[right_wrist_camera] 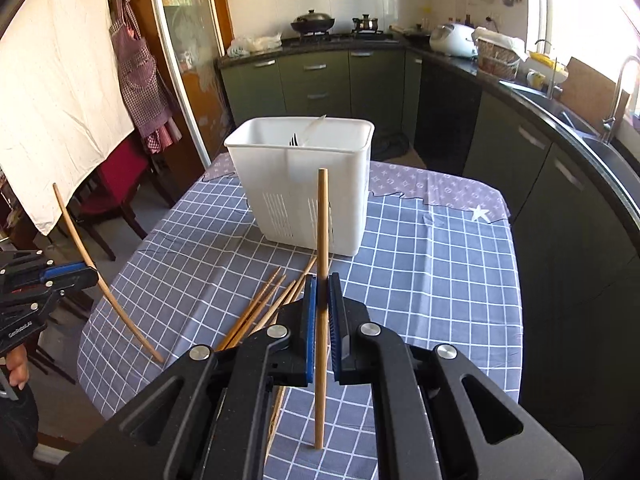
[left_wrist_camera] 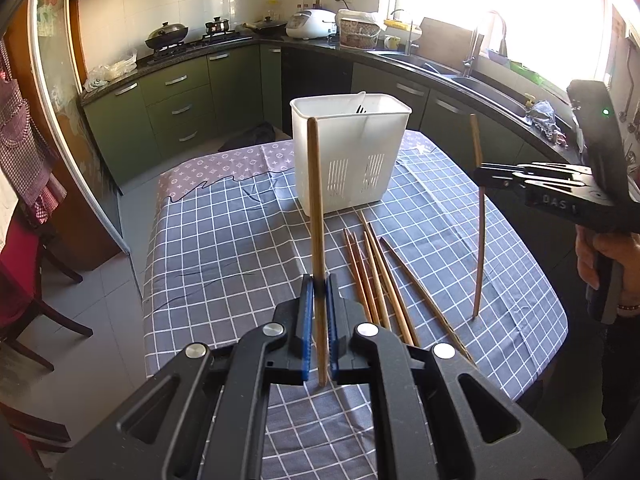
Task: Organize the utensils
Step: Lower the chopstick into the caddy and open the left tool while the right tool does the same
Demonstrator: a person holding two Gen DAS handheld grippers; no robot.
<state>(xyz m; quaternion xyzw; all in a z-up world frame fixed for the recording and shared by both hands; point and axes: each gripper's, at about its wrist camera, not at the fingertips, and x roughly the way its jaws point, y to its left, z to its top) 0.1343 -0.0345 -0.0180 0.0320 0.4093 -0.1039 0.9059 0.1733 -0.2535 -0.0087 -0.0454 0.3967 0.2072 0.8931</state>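
Peeking above the caddy (left_wrist_camera: 349, 156) rim, its contents stay unclear. Left gripper (left_wrist_camera: 319, 284) and right gripper (right_wrist_camera: 322, 286) each clamp an upright chopstick (left_wrist_camera: 317, 216) above the surface (left_wrist_camera: 224, 248); loose chopsticks (left_wrist_camera: 376, 276) lie beside the caddy.

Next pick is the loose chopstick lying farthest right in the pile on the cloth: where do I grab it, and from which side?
Judging by its pose, grip the rightmost chopstick near mid-length, from above, fingers straddling its thin width. It lies flat and splays clear of the other chopsticks, leaving bare tablecloth on its right.
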